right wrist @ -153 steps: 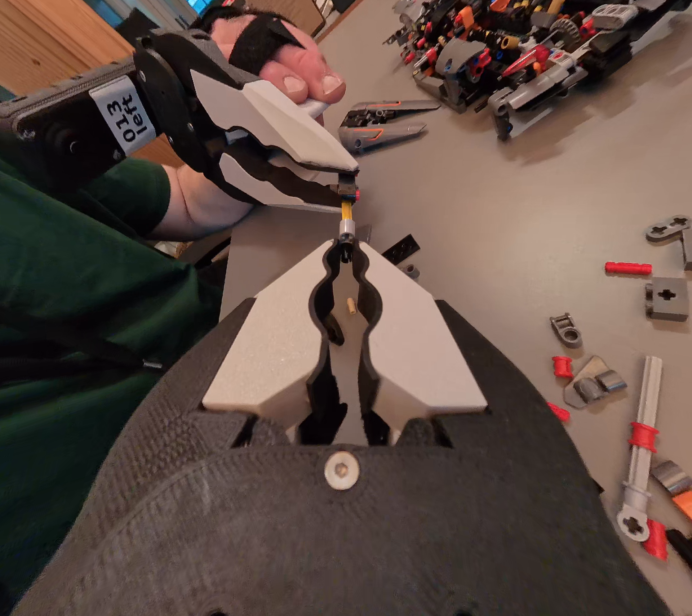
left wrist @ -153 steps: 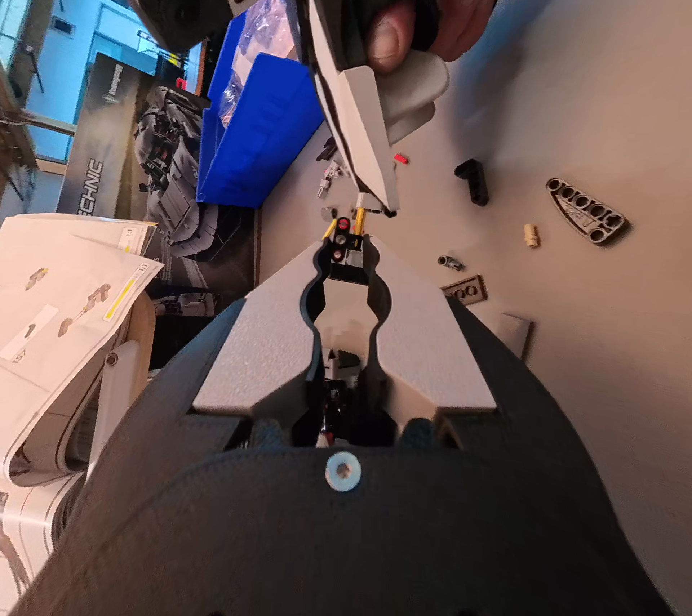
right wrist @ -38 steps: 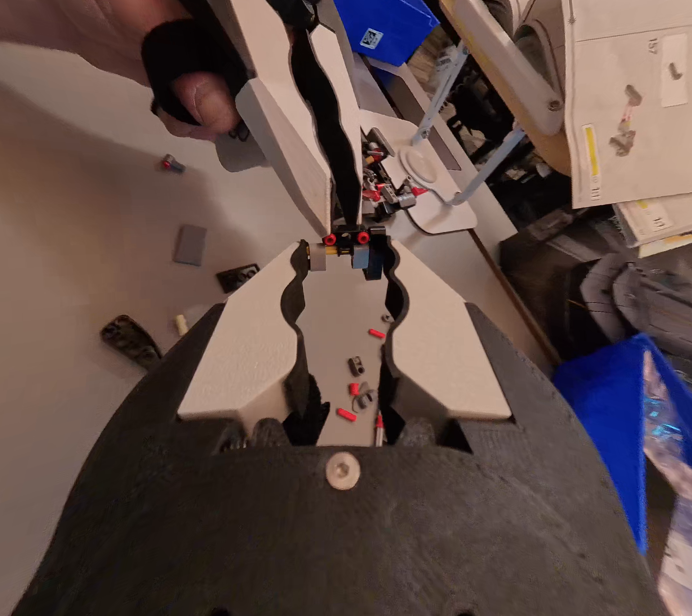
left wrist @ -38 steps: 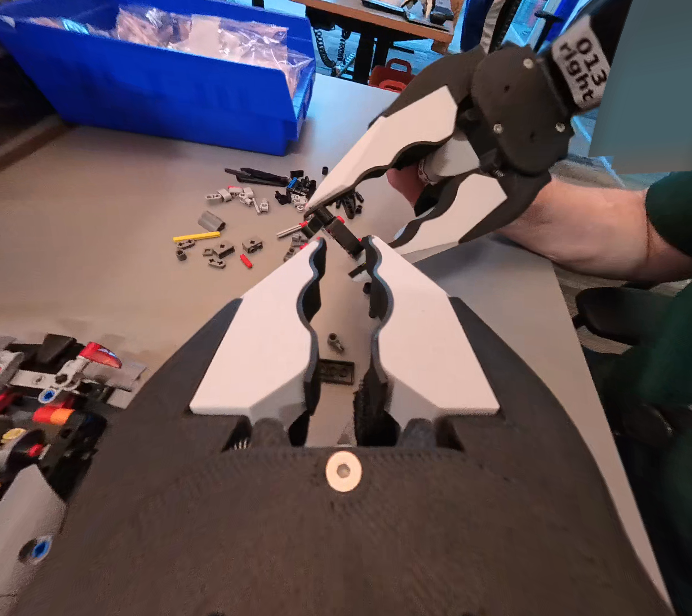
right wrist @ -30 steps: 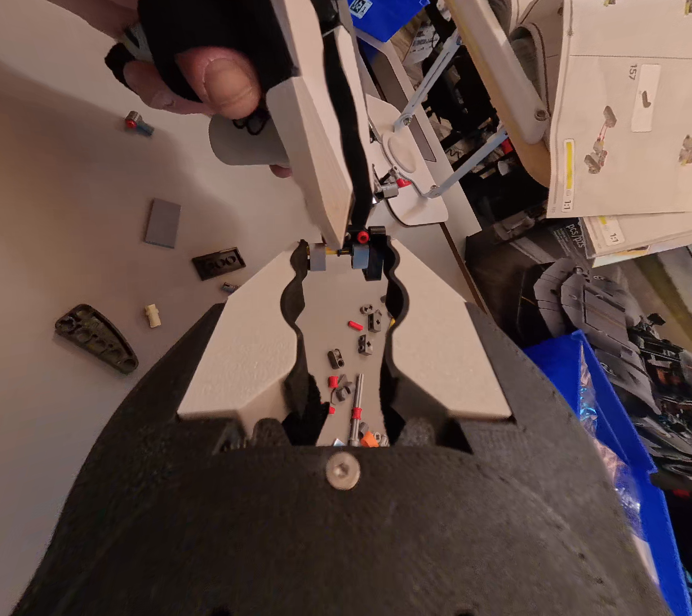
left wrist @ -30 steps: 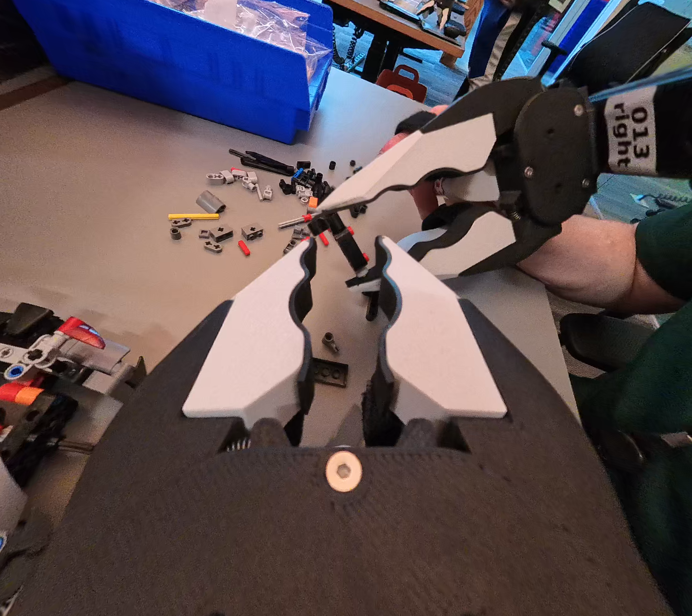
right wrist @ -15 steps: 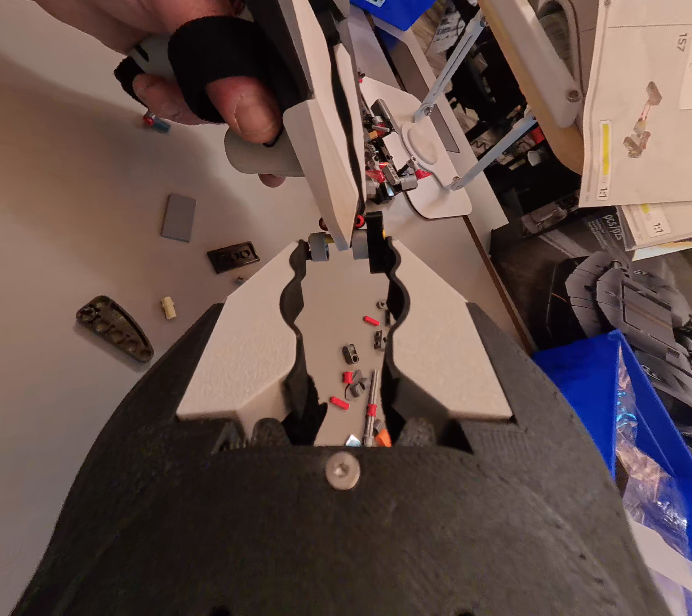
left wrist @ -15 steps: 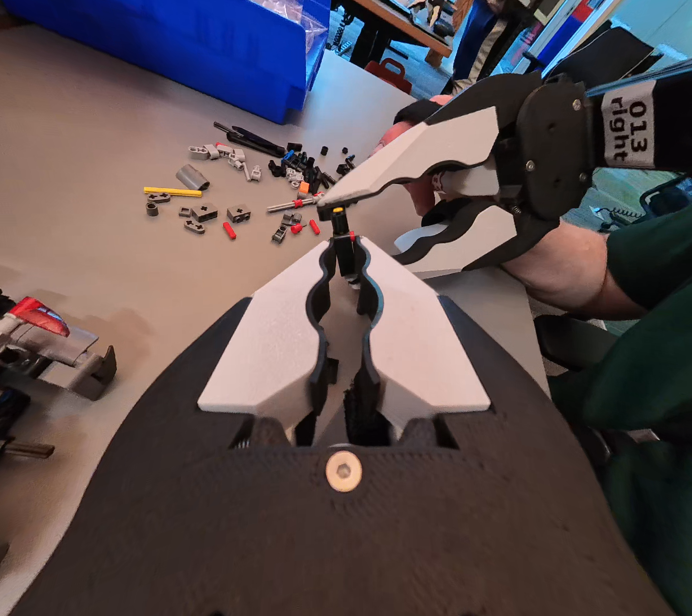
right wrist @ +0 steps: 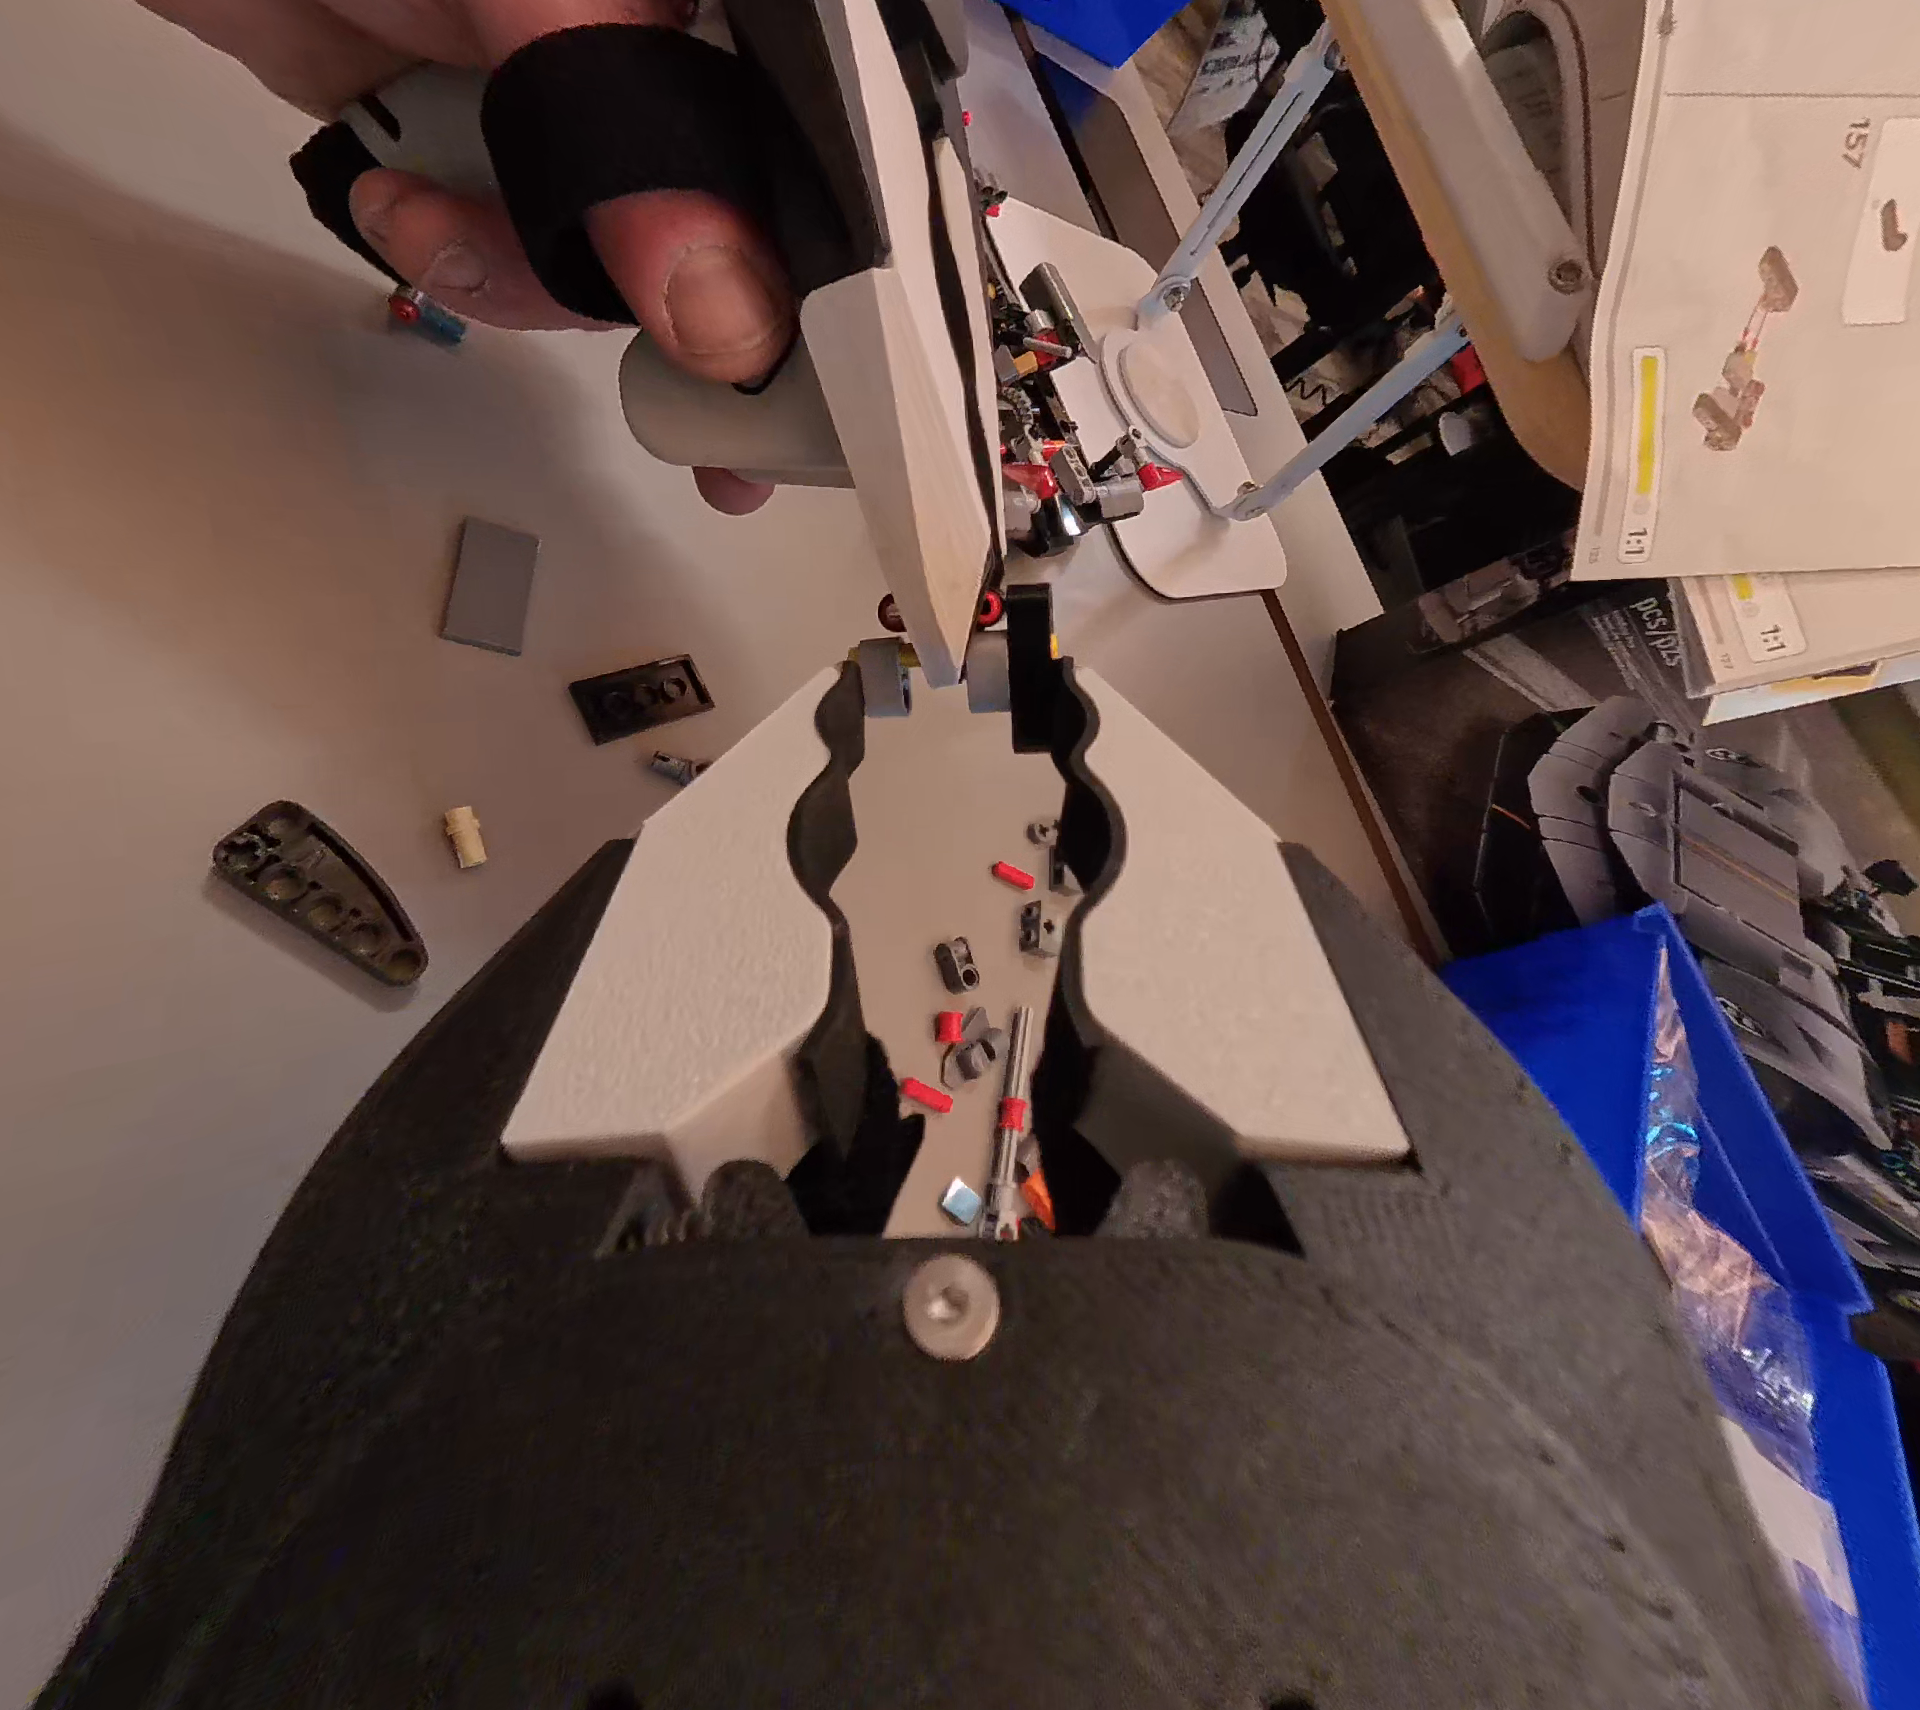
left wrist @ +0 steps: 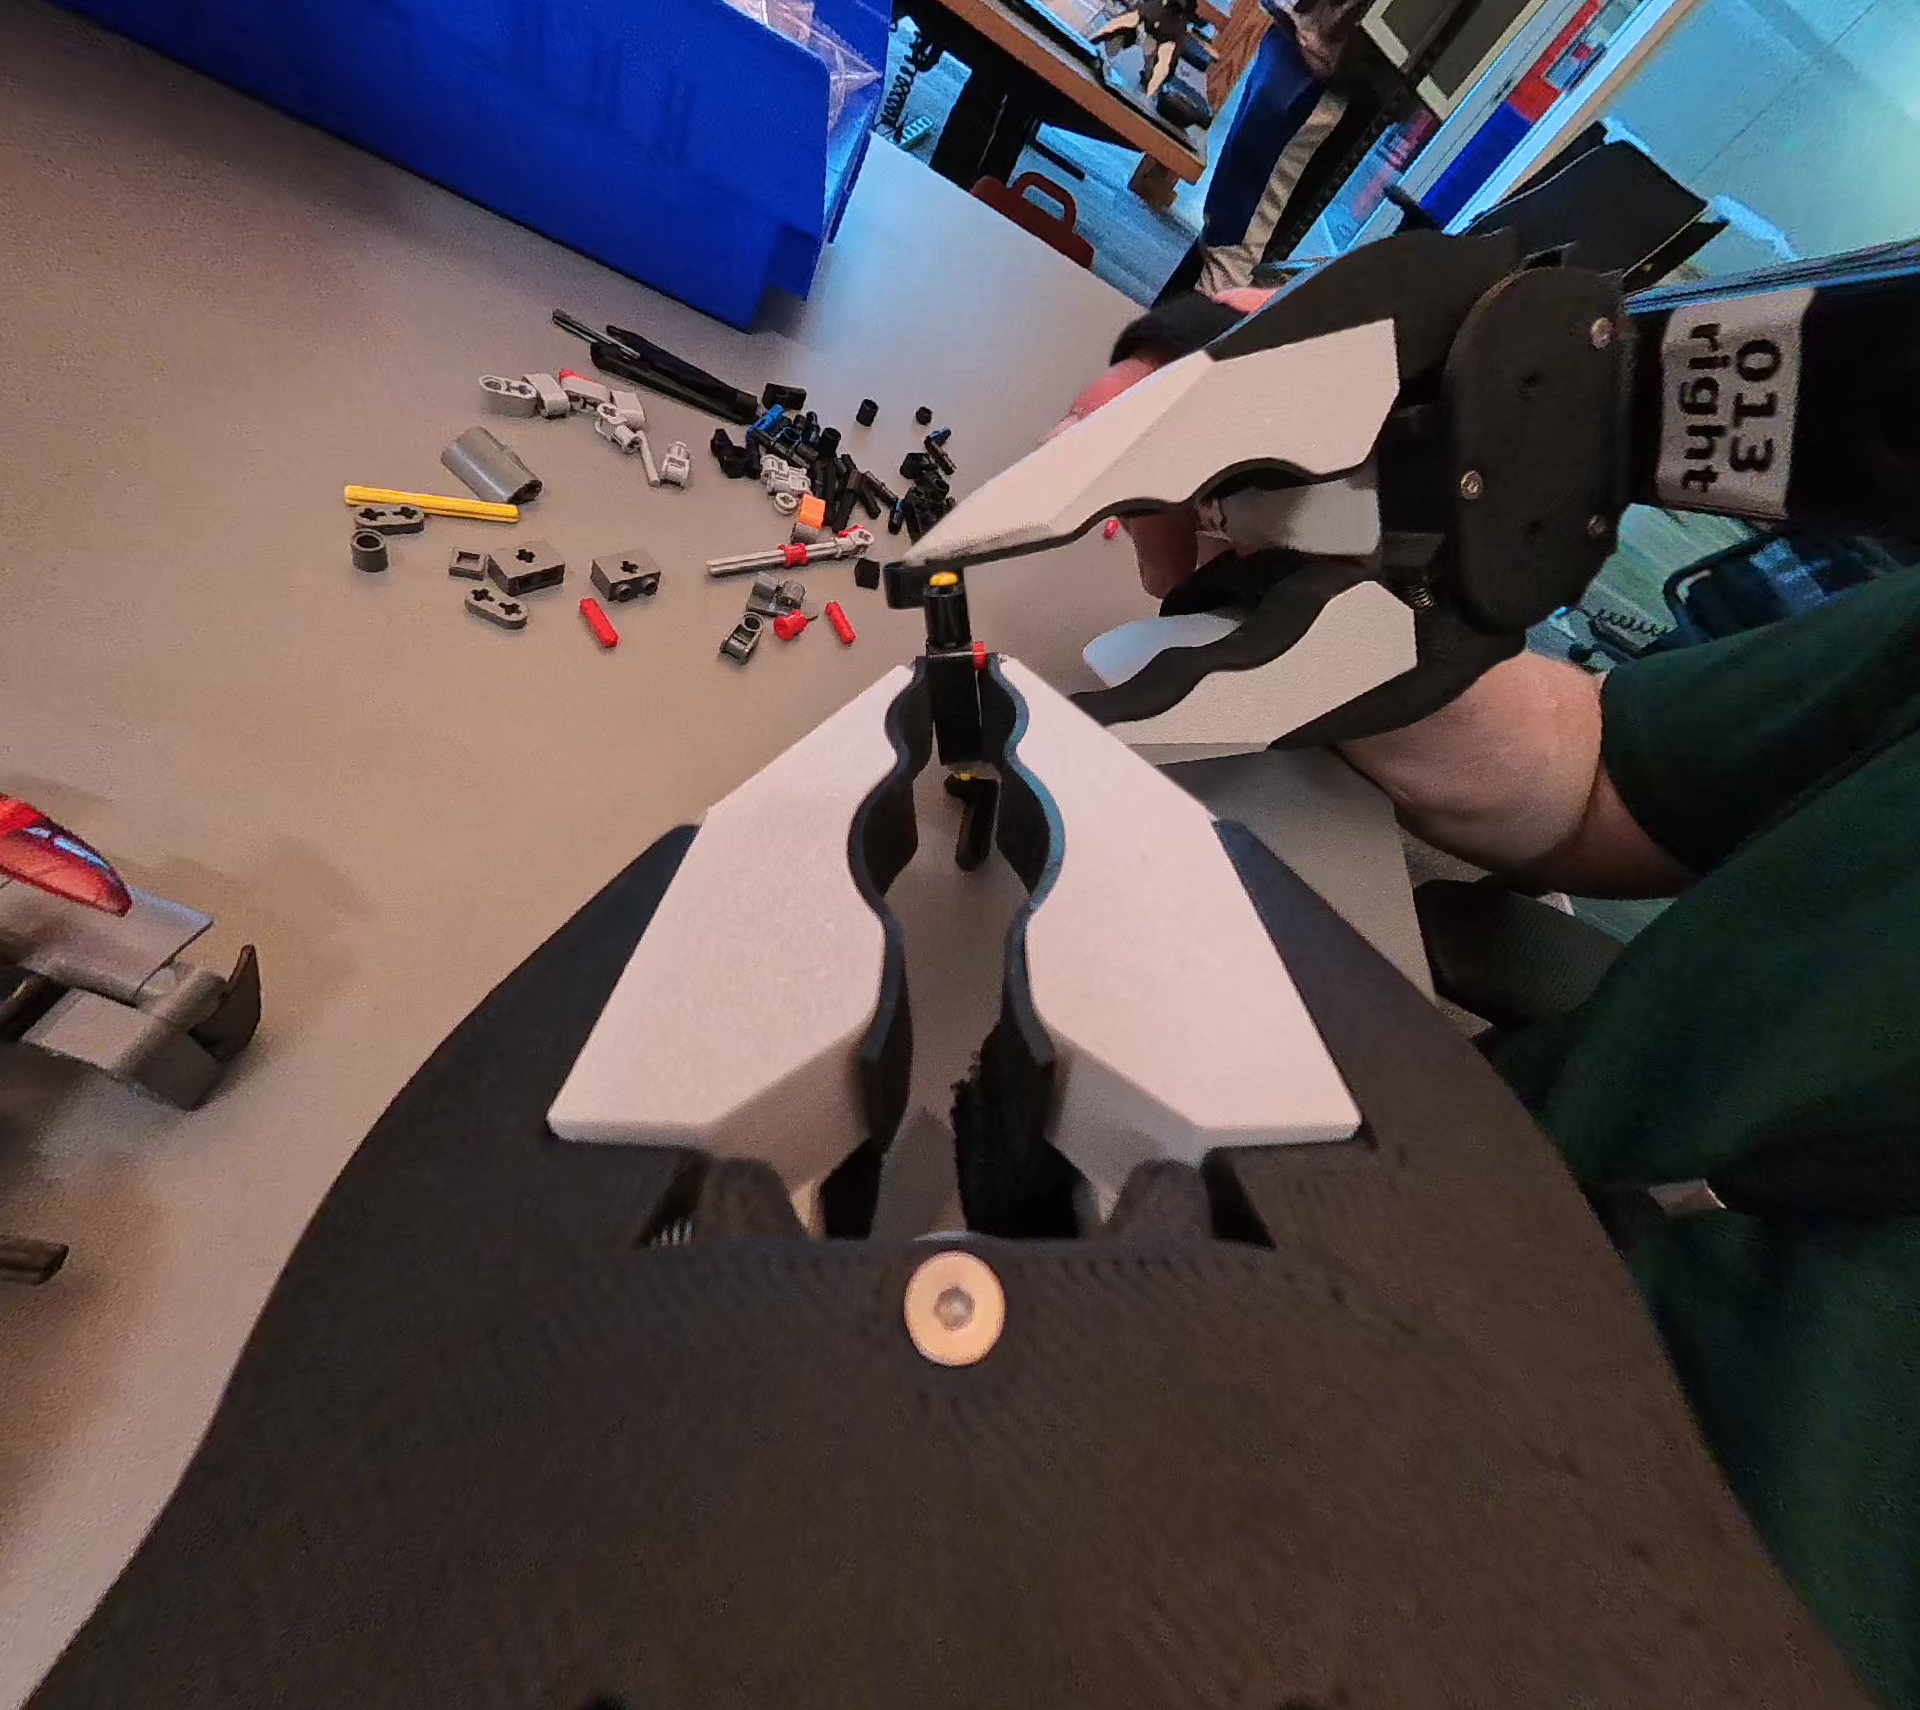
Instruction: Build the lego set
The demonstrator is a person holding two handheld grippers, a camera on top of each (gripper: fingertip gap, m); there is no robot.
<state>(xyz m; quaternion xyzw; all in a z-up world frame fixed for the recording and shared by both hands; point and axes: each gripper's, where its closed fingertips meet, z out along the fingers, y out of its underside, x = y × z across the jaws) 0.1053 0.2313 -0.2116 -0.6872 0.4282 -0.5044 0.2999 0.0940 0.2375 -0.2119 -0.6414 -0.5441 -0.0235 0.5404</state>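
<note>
Both hand-held grippers, left (left wrist: 954, 704) clamped and right (right wrist: 961, 684) half-open, gripped one small sub-assembly (left wrist: 951, 668); many loose parts (left wrist: 623, 517) remained on worktop (left wrist: 260, 725).

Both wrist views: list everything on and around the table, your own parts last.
blue bin: one, far table edge, clear bags inside
loose pieces: many, grey, black, red, one yellow, scattered mid-table
partly built car: one, grey and red, left edge
curved black beam: one, on table
instruction booklet: one, white, on a stand
small assembly: one, black with yellow axle, between both grippers
left gripper: shut on assembly
right gripper: around its ends
</note>
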